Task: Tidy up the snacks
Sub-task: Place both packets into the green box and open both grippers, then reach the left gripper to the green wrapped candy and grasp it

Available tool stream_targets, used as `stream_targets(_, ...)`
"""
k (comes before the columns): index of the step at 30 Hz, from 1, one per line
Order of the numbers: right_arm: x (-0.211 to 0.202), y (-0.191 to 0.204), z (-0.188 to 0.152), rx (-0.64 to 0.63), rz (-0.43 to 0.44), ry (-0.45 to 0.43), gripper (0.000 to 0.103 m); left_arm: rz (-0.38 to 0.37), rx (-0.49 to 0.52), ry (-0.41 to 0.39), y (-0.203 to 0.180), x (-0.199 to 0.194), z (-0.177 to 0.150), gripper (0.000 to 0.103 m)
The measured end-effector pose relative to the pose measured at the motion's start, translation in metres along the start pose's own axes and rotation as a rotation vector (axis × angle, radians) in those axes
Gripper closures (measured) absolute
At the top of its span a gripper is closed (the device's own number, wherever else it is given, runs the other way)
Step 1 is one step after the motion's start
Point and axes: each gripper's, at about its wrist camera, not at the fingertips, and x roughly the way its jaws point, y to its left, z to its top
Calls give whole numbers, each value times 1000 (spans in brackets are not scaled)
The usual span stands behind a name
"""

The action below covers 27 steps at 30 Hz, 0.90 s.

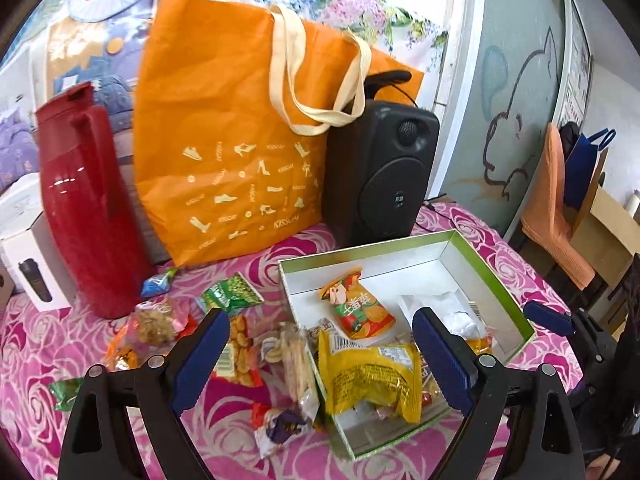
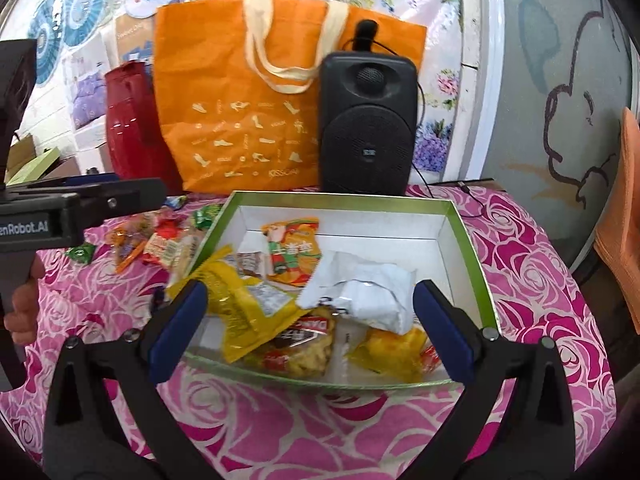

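the green-rimmed box [image 2: 472,240] sits on the pink rose tablecloth [image 2: 540,288], holding a yellow snack packet [image 2: 248,304] and a white packet [image 2: 372,296] between the spread fingers of the right gripper [image 2: 310,328], which grips nothing. the left gripper [image 1: 320,356], also wide apart and empty, hovers over loose snacks [image 1: 240,352] beside the box.

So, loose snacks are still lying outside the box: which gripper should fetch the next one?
Left. The left gripper hangs open over the loose snack pile beside the green box; the right gripper, also open, faces the box.
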Motion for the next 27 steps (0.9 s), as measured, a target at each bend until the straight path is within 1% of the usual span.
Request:
stream_targets(5,-14,29,-2,-49,38,-6,1,11,-10,-26,14,-28,-8,8)
stream_targets(7,-18,41,-4,-56,61,-2,1,17,-23,-38,27,-42,-12,8)
stream_targets(9,-18,53,-7,-59,101,8,1,36,-38,-50,41,-52,-14,9)
stream_targets(12,-14,72,-12,-73,144,27,1,86,-66,-56,67,-62,-19,9)
stream_targets(18,5,116,-24,-114,235,97,1,134,-133,-11,118,-65,-43,9)
stream_targets(22,15,138,-26,-129,283,130,2,171,-184,15,155,-66,-67,9)
stream_targets(24,19,146,-26,-138,299,142,11,194,-214,29,175,-66,-78,9)
stream_targets(27,27,156,-26,-141,314,160,13,246,-270,47,212,-70,-90,9)
